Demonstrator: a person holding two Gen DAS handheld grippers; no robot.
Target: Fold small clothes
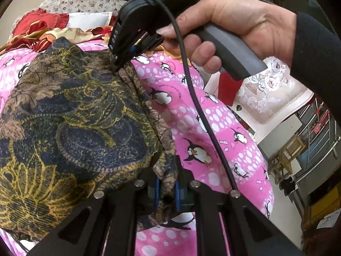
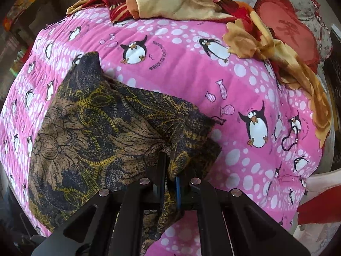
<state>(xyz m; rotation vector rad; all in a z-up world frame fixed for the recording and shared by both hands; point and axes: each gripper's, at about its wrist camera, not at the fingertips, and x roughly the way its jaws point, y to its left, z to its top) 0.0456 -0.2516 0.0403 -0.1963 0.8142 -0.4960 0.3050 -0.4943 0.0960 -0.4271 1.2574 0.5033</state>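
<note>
The whole scene is carried by a bed covered with a pink penguin quilt (image 2: pixel 187 72). At its far end a heap of red and gold fabric (image 2: pixel 170 2) is piled, next to a red heart-shaped cushion (image 2: pixel 292 34).

On the quilt, toward its near edge, the patterned garment (image 2: pixel 89 132) is spread. It is a thin, soft cloth, printed in dark blue, brown and yellow with large flowers and lace-like lines. Most of it lies flat, but one edge is lifted and gathered into folds where it is gripped.

This edge is held at two places. The right gripper (image 2: pixel 170 183) is seen closed on a bunched part of the cloth, which passes between its blue-lined fingers. In the left wrist view the left gripper (image 1: pixel 167 183) is clamped in the same way on another bunch of the same edge, and the right gripper (image 1: pixel 116 66) is seen farther along, with the right hand (image 1: pixel 234 32) on its grey handle.

The held edge thus runs from one claw to the other, and the body of the garment lies to the left of this line in both views. It is judged that the edge is to be carried over that flat part, so both claws are equally near. If the thin cloth slips from one claw, the fold may become uneven.
</note>
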